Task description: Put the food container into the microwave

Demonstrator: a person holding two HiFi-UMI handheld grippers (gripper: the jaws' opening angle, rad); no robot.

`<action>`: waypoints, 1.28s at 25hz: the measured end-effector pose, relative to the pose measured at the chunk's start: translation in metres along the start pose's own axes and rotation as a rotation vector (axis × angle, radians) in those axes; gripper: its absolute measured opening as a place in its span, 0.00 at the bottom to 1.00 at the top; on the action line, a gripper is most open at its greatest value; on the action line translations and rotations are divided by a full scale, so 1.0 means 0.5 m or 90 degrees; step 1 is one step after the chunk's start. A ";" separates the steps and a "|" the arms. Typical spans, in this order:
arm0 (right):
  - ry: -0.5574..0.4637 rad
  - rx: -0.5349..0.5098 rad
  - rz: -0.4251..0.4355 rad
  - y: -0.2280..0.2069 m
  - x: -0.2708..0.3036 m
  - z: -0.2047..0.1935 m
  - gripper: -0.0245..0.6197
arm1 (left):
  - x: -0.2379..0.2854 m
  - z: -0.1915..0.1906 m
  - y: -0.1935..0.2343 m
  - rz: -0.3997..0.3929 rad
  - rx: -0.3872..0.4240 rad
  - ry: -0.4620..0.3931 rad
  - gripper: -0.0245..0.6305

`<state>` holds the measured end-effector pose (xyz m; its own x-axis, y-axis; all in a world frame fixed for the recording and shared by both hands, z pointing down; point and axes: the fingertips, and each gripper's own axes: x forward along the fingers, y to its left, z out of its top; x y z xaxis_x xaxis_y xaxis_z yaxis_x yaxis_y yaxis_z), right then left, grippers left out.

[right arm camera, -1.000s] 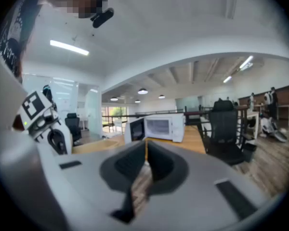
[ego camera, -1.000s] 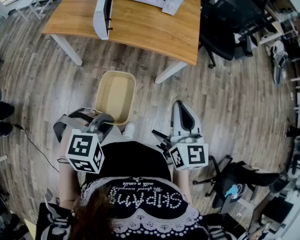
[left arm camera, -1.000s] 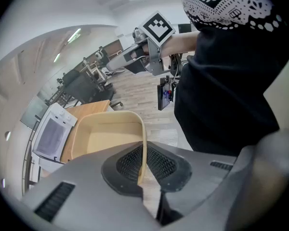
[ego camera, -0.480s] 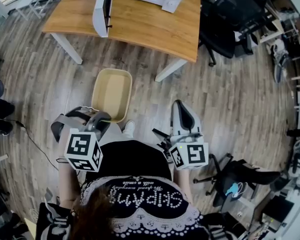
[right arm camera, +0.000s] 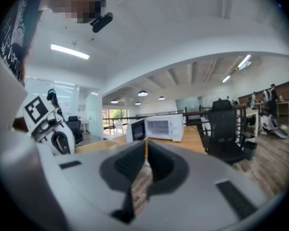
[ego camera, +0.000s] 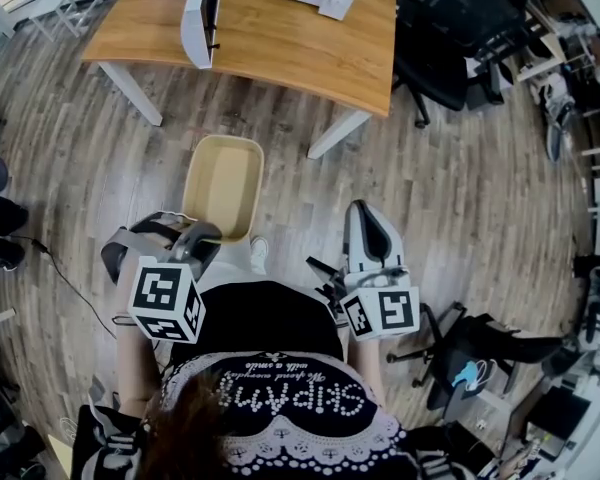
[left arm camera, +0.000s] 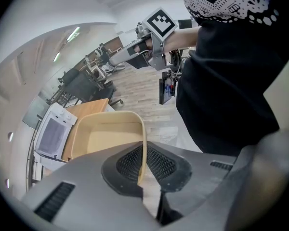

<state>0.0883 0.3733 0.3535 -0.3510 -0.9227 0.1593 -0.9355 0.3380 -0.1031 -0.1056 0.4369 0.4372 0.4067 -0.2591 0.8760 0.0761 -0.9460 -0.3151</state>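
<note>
Your left gripper (ego camera: 194, 238) is pinching one thin wall of the food container (ego camera: 223, 183), which is likely light and flexible. Your right gripper (ego camera: 368, 220) is idling, pressed together.

Wood table (ego camera: 280, 48) up top, blk office chair (ego camera: 438, 63) to its right, plank floor (ego camera: 460, 198).

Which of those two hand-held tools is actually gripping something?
The left tool: its jaws pinch the wall of the beige food container. The right tool has its jaws shut with nothing between them.
</note>
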 end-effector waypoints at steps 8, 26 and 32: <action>0.013 0.018 -0.028 -0.016 -0.035 -0.020 0.10 | -0.003 0.011 -0.011 -0.006 0.008 0.001 0.10; 0.026 0.022 -0.059 -0.067 0.136 0.013 0.10 | 0.050 -0.043 0.186 -0.009 0.034 -0.012 0.10; 0.015 0.020 -0.071 -0.074 0.245 0.067 0.10 | 0.047 -0.074 0.306 -0.010 0.062 -0.020 0.10</action>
<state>0.0813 0.2416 0.3442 -0.2457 -0.9497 0.1942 -0.9672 0.2269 -0.1139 -0.1181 0.2787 0.4230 0.4324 -0.2368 0.8700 0.1706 -0.9260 -0.3368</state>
